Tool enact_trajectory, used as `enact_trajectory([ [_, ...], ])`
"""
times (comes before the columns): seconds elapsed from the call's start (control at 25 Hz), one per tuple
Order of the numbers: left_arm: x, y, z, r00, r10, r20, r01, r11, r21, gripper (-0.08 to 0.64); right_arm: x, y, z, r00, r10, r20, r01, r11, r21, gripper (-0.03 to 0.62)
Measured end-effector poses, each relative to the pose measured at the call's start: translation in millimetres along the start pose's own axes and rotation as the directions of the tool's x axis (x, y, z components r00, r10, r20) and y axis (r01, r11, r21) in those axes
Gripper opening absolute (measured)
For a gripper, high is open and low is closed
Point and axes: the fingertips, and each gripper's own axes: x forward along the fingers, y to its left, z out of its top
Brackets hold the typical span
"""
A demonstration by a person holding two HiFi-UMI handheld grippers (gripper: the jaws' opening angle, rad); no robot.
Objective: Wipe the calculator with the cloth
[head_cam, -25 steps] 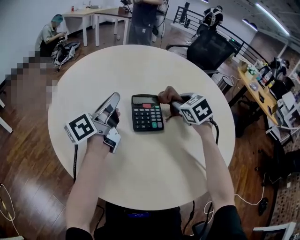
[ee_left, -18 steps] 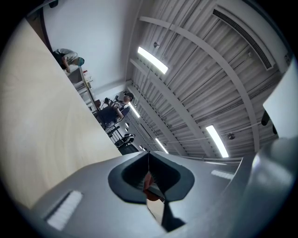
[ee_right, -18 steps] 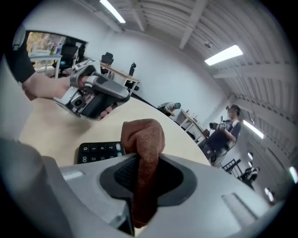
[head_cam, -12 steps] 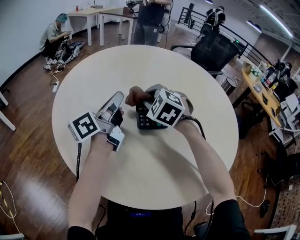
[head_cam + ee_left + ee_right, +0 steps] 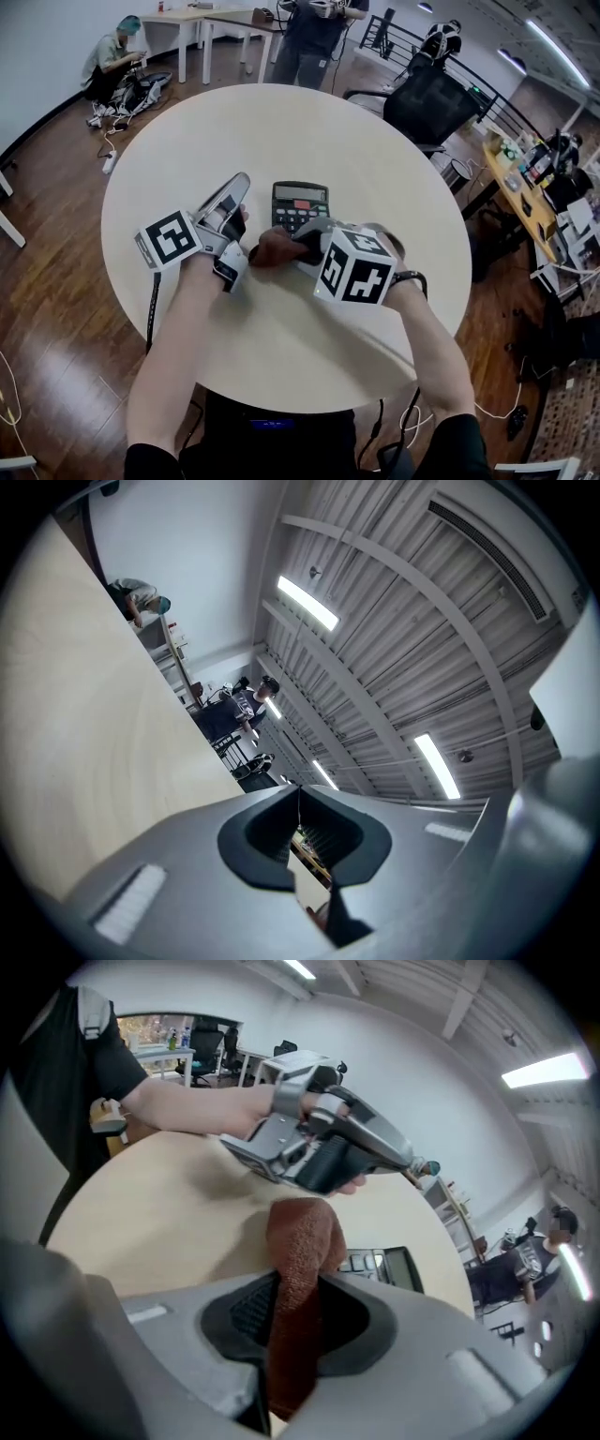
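Cloth (image 5: 298,1241) between tight jaws of right hand-held gripper (image 5: 298,246), near calculator (image 5: 300,199).

Bright overhead strip lighting, sharp frames, fisheye-warped edges.

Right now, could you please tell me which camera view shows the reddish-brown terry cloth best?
The right gripper view: the reddish-brown terry cloth fills its centre, pinched between the right gripper's jaws. The head view shows only a small brown end by the black calculator; the left gripper view shows none.
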Motion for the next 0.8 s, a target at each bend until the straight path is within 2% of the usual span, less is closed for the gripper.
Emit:
enact_trajectory([
  [0.08, -0.5, 0.1, 0.2, 1.0, 0.0, -0.001, 0.0, 1.0, 0.002, -0.002, -9.0, 5.8, 1.1, 0.999, 0.035, 0.034, -0.036, 0.999, 0.023, 0.084],
  [0.12, -0.8, 0.2, 0.3, 1.0, 0.0, -0.001, 0.0, 1.0, 0.003, -0.002, -12.7, -2.0, 1.6, 0.998, 0.016, 0.055, -0.018, 0.999, 0.047, 0.084],
  [0.2, -1.8, 0.5, 0.4, 1.0, -0.001, -0.001, 0.001, 1.0, 0.003, -0.002, -17.8, -36.1, 0.9, 0.992, -0.096, 0.078, 0.088, 0.991, 0.105, 0.084],
  [0.28, -1.7, 1.1, 0.4, 1.0, 0.0, -0.001, 0.0, 1.0, 0.0, -0.002, -19.1, -80.0, -1.2, 0.968, -0.239, 0.075, 0.225, 0.962, 0.157, 0.084],
  [0.36, -0.5, 1.6, 0.3, 1.0, 0.001, 0.001, -0.001, 1.0, -0.002, -0.002, -11.4, -113.1, -4.6, 0.946, -0.32, 0.058, 0.304, 0.933, 0.191, 0.084],
  [0.44, -0.1, 1.3, -0.1, 1.0, 0.001, 0.005, -0.001, 1.0, -0.003, -0.002, 4.5, -124.9, -9.6, 0.948, -0.316, 0.026, 0.305, 0.933, 0.193, 0.084],
  [0.52, -0.6, 0.3, -0.6, 1.0, -0.001, 0.006, 0.001, 1.0, -0.005, -0.002, 18.3, -120.2, -13.1, 0.962, -0.272, 0.002, 0.268, 0.948, 0.175, 0.084],
  [0.8, -1.5, -0.1, 1.4, 1.0, -0.003, 0.001, 0.003, 1.0, 0.001, -0.002, 9.7, -53.6, -4.9, 0.991, -0.131, 0.013, 0.129, 0.986, 0.105, 0.084],
])
